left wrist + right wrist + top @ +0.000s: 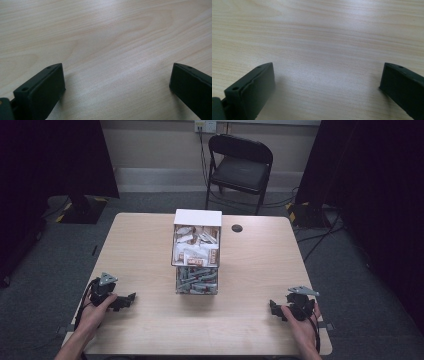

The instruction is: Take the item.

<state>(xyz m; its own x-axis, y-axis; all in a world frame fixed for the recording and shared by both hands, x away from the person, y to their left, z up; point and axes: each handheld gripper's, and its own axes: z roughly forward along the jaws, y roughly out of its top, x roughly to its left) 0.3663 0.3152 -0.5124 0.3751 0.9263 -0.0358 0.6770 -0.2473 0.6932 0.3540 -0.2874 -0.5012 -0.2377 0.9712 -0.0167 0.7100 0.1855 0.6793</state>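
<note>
While both my grippers rested wide open and empty, the clear box (197, 252) stood mid-table, ahead between them, slightly nearer my left gripper (131, 297) than my right gripper (272, 307).

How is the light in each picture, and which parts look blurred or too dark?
High view: dim, room edges nearly black, the clear packet box soft but readable. Left gripper view: bright table with pale glare at top, left tool dark and slightly soft. Right gripper view: similar glare, right tool casting soft shadows.
</note>
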